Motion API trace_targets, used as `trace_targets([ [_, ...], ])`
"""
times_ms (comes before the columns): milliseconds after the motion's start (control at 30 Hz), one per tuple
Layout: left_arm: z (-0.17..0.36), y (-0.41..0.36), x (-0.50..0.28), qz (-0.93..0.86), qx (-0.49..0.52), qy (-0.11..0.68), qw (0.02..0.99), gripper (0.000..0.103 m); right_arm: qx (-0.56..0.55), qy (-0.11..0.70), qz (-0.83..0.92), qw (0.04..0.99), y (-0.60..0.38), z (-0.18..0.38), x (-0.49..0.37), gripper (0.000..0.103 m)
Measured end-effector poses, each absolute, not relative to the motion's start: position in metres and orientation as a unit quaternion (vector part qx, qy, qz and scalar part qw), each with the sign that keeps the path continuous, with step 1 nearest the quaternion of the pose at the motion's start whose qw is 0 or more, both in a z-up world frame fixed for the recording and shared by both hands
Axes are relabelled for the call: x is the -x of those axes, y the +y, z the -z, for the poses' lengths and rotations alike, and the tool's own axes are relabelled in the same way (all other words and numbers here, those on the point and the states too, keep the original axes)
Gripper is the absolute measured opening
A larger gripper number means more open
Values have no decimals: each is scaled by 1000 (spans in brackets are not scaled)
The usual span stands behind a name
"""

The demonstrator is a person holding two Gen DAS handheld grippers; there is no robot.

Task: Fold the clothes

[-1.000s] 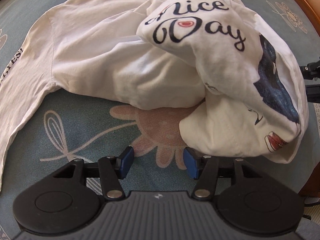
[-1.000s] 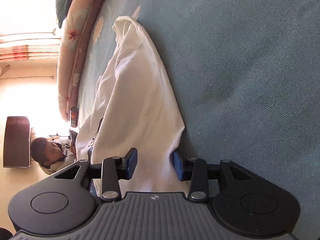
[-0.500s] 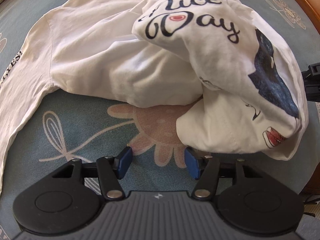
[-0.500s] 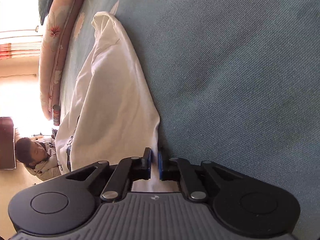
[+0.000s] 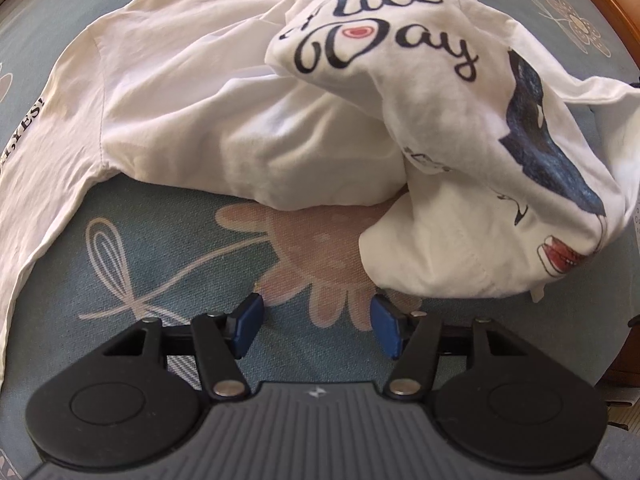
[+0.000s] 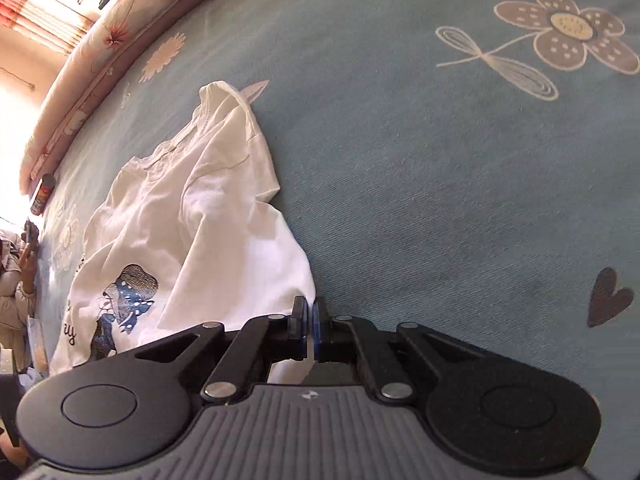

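While the shirt (image 5: 248,120) lies bunched on the sheet (image 5: 160,248) ahead of the left gripper (image 5: 316,320), only that view shows its "Nice Day" print; the right view alone shows a person (image 6: 12,292) far left. Left jaws are spread, holding nothing. The right gripper (image 6: 310,320) is pressed together, pinching the shirt's hem.

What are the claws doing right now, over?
Right claw shut on the white shirt's edge. Left claw open, nothing between its pads, above the blue bedsheet beside the shirt. Nothing in the way.
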State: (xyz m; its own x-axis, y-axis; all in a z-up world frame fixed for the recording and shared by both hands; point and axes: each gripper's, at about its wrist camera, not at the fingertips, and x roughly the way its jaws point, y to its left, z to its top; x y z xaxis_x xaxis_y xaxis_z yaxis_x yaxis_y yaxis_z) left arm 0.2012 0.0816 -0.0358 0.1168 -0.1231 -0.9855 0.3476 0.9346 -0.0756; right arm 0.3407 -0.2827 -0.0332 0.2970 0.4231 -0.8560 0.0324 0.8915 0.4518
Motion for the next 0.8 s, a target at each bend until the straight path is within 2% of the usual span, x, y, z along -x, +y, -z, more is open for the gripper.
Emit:
trace_targets([
  [467, 29, 93, -183, 151, -87, 648, 741, 60, 53, 520, -9, 852, -322, -10, -404, 3],
  [800, 24, 100, -169, 142, -90, 652, 739, 59, 157, 508, 48, 845, -328, 16, -440, 3],
])
